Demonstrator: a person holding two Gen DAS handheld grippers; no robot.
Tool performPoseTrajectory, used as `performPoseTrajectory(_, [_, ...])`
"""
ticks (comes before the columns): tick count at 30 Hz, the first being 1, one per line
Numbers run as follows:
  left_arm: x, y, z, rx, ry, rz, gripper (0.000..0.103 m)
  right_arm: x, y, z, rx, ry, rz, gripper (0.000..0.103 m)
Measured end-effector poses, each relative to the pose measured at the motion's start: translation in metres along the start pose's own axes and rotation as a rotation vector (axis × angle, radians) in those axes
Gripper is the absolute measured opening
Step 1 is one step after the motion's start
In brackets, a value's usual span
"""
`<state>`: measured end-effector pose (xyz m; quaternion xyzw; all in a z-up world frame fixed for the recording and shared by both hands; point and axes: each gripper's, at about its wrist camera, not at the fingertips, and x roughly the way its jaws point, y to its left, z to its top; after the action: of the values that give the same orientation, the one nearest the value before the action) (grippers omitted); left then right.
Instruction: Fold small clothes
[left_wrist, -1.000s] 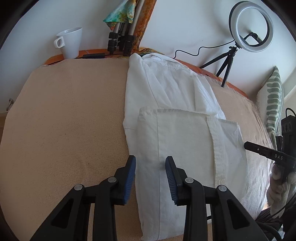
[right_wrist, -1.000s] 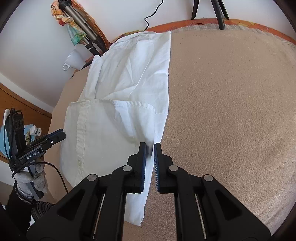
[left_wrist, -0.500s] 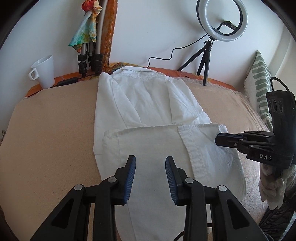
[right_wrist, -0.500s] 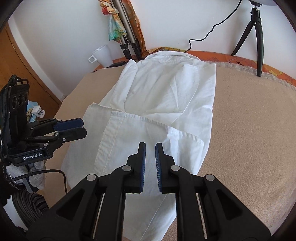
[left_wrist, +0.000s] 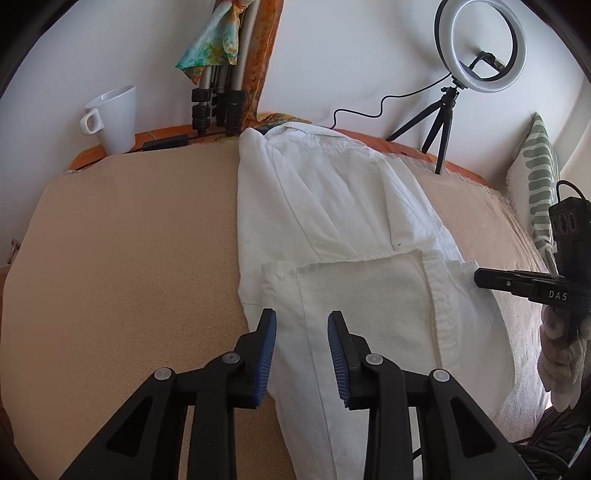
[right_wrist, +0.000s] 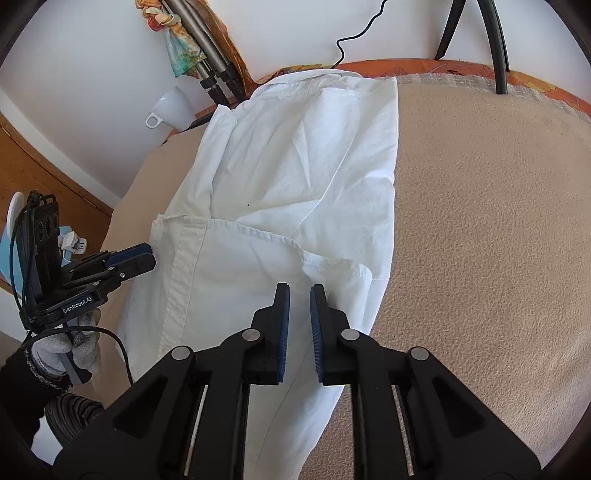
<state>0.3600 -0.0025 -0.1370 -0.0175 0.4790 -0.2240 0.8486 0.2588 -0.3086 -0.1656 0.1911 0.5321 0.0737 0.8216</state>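
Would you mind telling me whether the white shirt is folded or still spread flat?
Partly folded: the white shirt has its near end doubled back, the hem edge lying across its middle.

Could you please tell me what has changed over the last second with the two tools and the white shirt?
The right tool has opened slightly, with a clear gap now where its fingers were almost shut, and it hovers over the folded-up hem of the white cotton shirt. The left tool stays open, empty. The shirt's fold, white ceramic mug and beige blanket look unchanged.

Creased white cloth shirt (left_wrist: 332, 206); rough matt beige blanket (left_wrist: 129, 258); glossy mug (left_wrist: 110, 118).
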Motion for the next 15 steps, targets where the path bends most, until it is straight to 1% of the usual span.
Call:
performPoseTrajectory(1, [-0.004, 0.005, 0.005, -0.005, -0.01, 0.001, 0.029, -0.006, -0.002, 0.003, 0.006, -0.017, 0.008, 0.019])
performPoseTrajectory(3, [-0.007, 0.014, 0.017, -0.013, -0.025, 0.005, 0.029, -0.016, -0.007, 0.01, 0.019, -0.058, 0.021, 0.03])
performPoseTrajectory(5, [-0.006, 0.02, 0.03, -0.005, -0.036, 0.026, 0.029, -0.023, -0.013, 0.021, 0.032, -0.099, 0.018, 0.034])
performPoseTrajectory(7, [-0.002, 0.023, 0.043, 0.007, -0.04, 0.031, 0.029, -0.027, -0.02, 0.032, 0.038, -0.129, 0.003, 0.034])
performPoseTrajectory(9, [0.007, 0.027, 0.057, 0.007, -0.03, 0.007, 0.029, -0.026, -0.026, 0.045, 0.042, -0.139, 0.007, 0.034])
performPoseTrajectory(11, [0.019, 0.026, 0.068, 0.015, -0.018, -0.007, 0.029, -0.022, -0.031, 0.057, 0.042, -0.137, 0.018, 0.034])
performPoseTrajectory(13, [0.032, 0.021, 0.077, 0.049, -0.008, -0.002, 0.025, -0.014, -0.033, 0.068, 0.03, -0.119, 0.033, 0.034])
performPoseTrajectory(15, [0.045, 0.016, 0.084, 0.089, 0.002, 0.005, 0.024, -0.005, -0.033, 0.075, 0.017, -0.099, 0.045, 0.034])
